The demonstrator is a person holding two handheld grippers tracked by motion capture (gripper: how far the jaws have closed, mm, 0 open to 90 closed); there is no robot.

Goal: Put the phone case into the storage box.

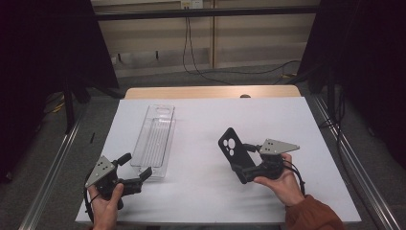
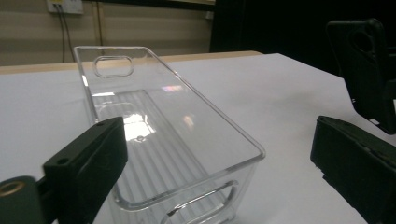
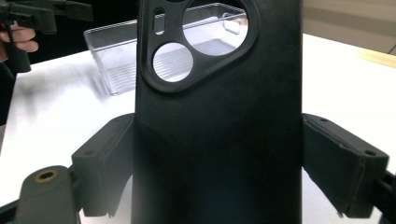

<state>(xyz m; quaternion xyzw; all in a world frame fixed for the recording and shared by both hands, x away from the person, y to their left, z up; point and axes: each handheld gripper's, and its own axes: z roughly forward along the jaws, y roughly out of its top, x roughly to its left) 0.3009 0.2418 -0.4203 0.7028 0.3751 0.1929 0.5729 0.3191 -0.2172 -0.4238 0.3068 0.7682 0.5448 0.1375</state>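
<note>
1. The right gripper (image 1: pixel 245 160) clamps its jaws on the long edges of a black phone case (image 3: pixel 217 121), holding it tilted above the white table (image 1: pixel 201 120)
2. The left gripper (image 1: pixel 136 165) stands with jaws wide apart, gripping nothing, just beside the near end of a clear plastic bin (image 2: pixel 187 116)
3. The bin lies lengthwise on the table's left half, well apart from the case

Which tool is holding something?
The right tool: its jaws clamp the black phone case. The left tool stands open with nothing between its jaws, beside the clear bin.
</note>
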